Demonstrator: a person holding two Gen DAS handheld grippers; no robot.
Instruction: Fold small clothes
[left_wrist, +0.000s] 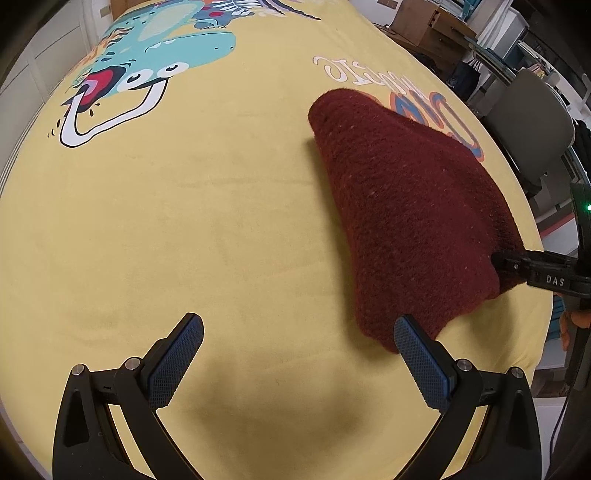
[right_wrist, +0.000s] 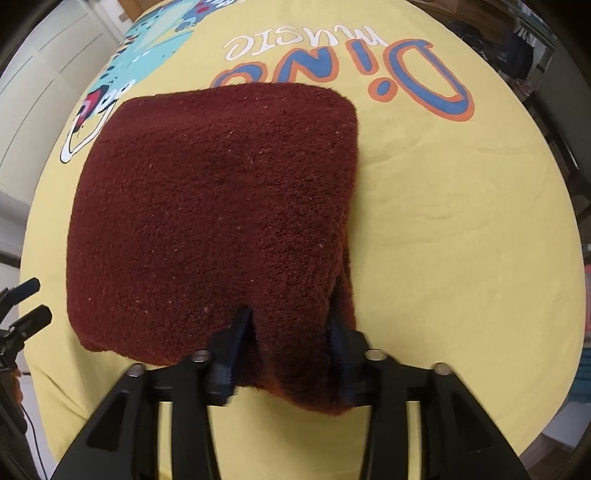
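A dark red fleece cloth (right_wrist: 214, 206) lies folded into a thick, roughly square pad on the yellow sheet (right_wrist: 461, 221). My right gripper (right_wrist: 290, 321) points down at the cloth's near edge. Its jaws stand apart with a raised fold of the cloth between them, and the pads do not squeeze it, so it is open. In the left wrist view the cloth (left_wrist: 406, 206) sits to the right, with one right-gripper finger (left_wrist: 517, 264) at its right edge. My left gripper (left_wrist: 299, 321) hangs wide open over bare sheet. Its right fingertip is beside the cloth's near corner, holding nothing.
The yellow sheet (left_wrist: 184, 229) has a dinosaur print (left_wrist: 147, 74) and "Dino music" lettering (right_wrist: 351, 70) beyond the cloth. A grey chair (left_wrist: 532, 122) and cardboard boxes (left_wrist: 432, 22) stand past the right edge. White cabinet doors (right_wrist: 33, 92) are on the left.
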